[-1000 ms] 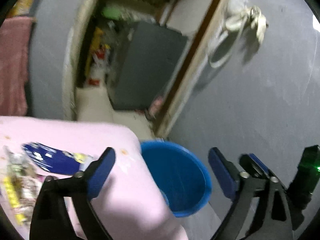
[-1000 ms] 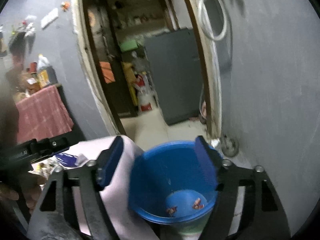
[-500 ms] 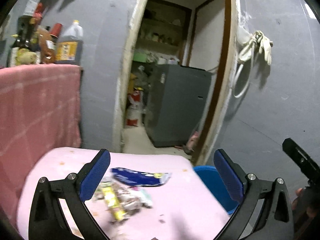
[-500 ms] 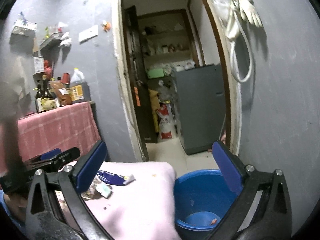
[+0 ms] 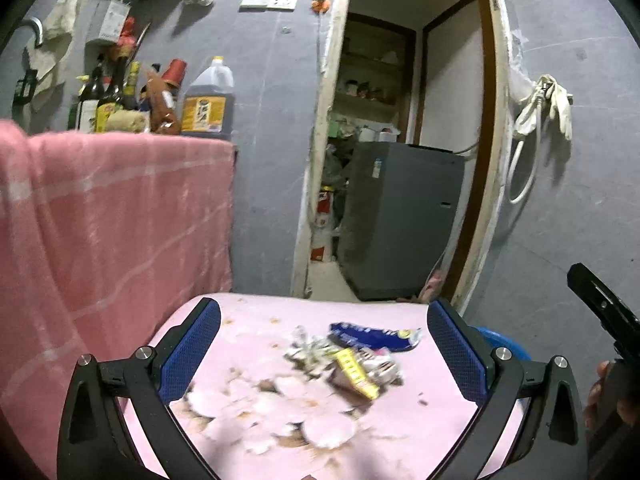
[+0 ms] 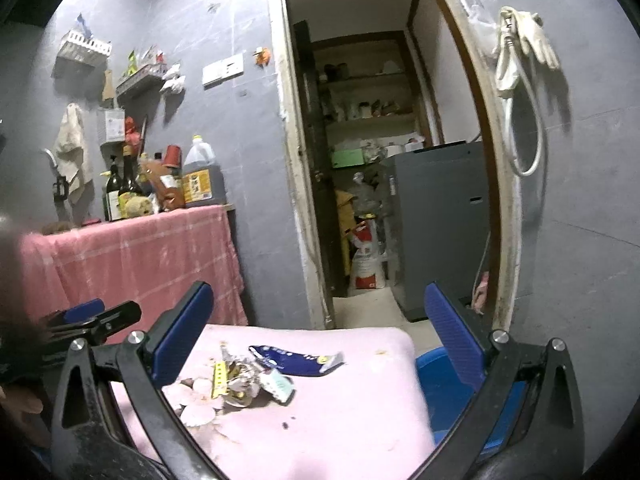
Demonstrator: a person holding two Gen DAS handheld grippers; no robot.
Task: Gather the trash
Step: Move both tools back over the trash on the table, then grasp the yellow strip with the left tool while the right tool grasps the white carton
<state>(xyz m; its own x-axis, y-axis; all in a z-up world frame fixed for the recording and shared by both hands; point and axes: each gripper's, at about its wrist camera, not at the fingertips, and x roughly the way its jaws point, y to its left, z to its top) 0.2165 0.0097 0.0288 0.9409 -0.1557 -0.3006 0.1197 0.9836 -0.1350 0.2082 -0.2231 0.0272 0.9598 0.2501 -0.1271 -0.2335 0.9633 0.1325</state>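
A pile of trash lies on a pink flowered table (image 5: 256, 332): a dark blue wrapper (image 5: 374, 336), a yellow-striped packet (image 5: 356, 372) and crumpled silvery wrappers (image 5: 308, 350). The same pile shows in the right wrist view, with the blue wrapper (image 6: 296, 360) and crumpled wrappers (image 6: 244, 380). My left gripper (image 5: 324, 356) is open and empty, held above and in front of the pile. My right gripper (image 6: 316, 344) is open and empty, also near the pile. A blue bucket (image 6: 440, 384) stands on the floor at the table's right edge.
A pink-clothed counter (image 5: 112, 208) with bottles and an oil jug (image 5: 208, 104) stands to the left. An open doorway with a grey appliance (image 5: 400, 220) lies ahead. A hose and gloves (image 5: 540, 116) hang on the grey wall to the right.
Both grippers swung from over the blue bucket to the left and up, back over the pink table. The trash pile has come into the middle of both views. Both stayed open.
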